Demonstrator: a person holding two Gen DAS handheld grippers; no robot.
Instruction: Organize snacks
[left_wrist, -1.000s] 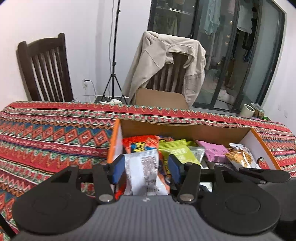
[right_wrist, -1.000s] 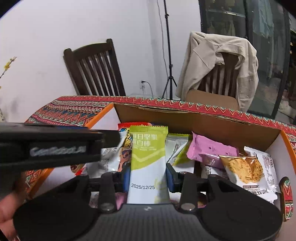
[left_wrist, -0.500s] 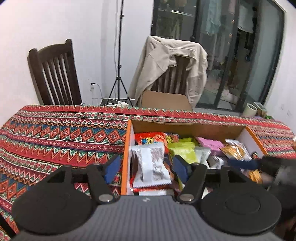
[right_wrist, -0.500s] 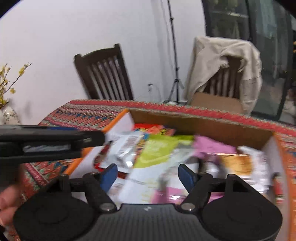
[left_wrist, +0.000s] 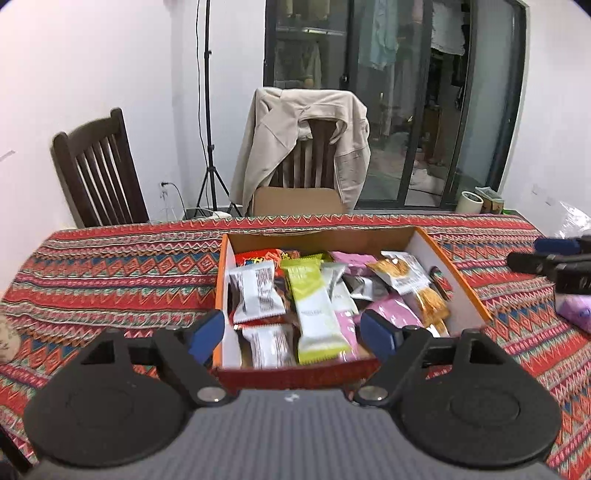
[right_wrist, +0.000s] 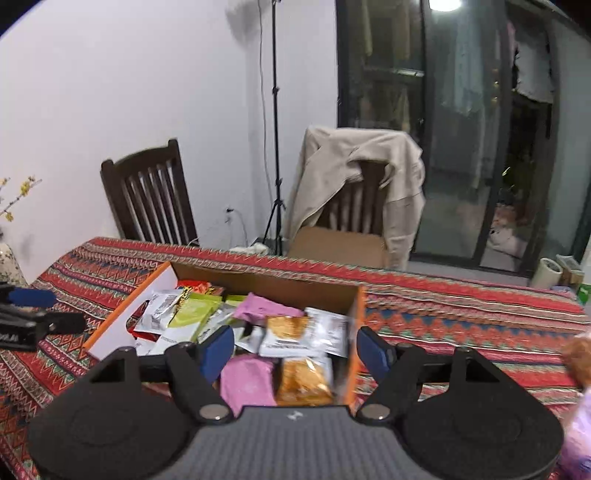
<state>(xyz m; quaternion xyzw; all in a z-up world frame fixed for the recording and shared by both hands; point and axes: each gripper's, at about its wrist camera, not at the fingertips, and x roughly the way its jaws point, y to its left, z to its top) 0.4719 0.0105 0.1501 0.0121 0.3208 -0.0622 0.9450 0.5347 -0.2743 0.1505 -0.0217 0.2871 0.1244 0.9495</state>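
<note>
Cardboard box (left_wrist: 448, 275) with orange edges sits on the patterned red tablecloth (left_wrist: 110, 280), open-topped, packed with wrapped snacks. Inside the box, near its left wall: a white packet (left_wrist: 256, 293) with dark print, a second similar one just in front of it. Beside these, toward the box's middle, a long green bar (left_wrist: 314, 310) lies lengthwise. Pink packets (left_wrist: 384, 310) farther right, and a clear bag of golden biscuits (left_wrist: 400, 273) toward the box's right wall. Left gripper (left_wrist: 291, 332) hangs above the box's near edge, blue pads wide apart and still spreading, nothing between them; all snacks lie loose below. Right gripper (right_wrist: 293, 349) hovers over the box's right near corner, jaws likewise spread and empty, the packets under it smeared by motion blur, so labels there are unreadable. From the left wrist view the right gripper's dark fingers show well to the right of the box, over the cloth. Behind the box, beyond the table: a dark wooden chair (left_wrist: 98, 170) and a second chair draped with a beige jacket (left_wrist: 303, 144), a tripod stand (left_wrist: 208, 110) between them.
</note>
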